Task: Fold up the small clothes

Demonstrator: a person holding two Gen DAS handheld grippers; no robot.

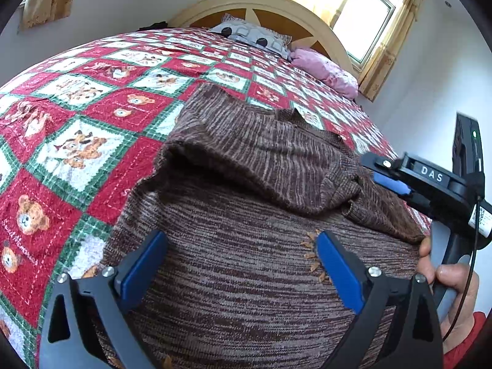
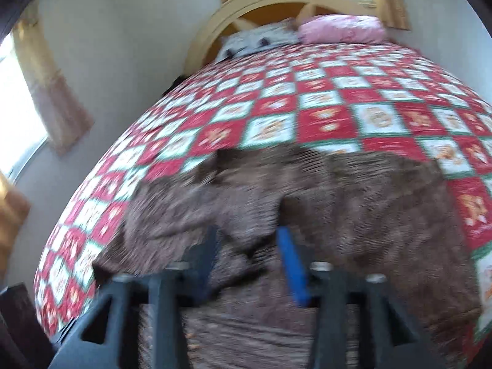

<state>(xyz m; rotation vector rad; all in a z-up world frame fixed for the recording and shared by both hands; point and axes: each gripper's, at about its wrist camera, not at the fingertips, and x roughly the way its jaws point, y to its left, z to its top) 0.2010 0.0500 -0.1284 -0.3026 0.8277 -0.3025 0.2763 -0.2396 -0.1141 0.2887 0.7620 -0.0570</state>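
Observation:
A brown striped knit sweater (image 1: pixel 246 261) lies on the bed, with one part folded over into a raised flap (image 1: pixel 261 160). My left gripper (image 1: pixel 240 246) is open just above the sweater's near part, touching nothing. My right gripper (image 2: pixel 249 236) is open over the sweater (image 2: pixel 353 215); that view is blurred by motion. The right gripper also shows in the left wrist view (image 1: pixel 396 181), at the sweater's right edge, held by a hand.
The bed has a red, white and green teddy-bear quilt (image 1: pixel 77 129). A patterned pillow (image 1: pixel 252 35) and a pink pillow (image 1: pixel 326 69) lie by the cream headboard (image 1: pixel 276 3). A curtained window (image 1: pixel 369 15) is behind. The wall is close on the right.

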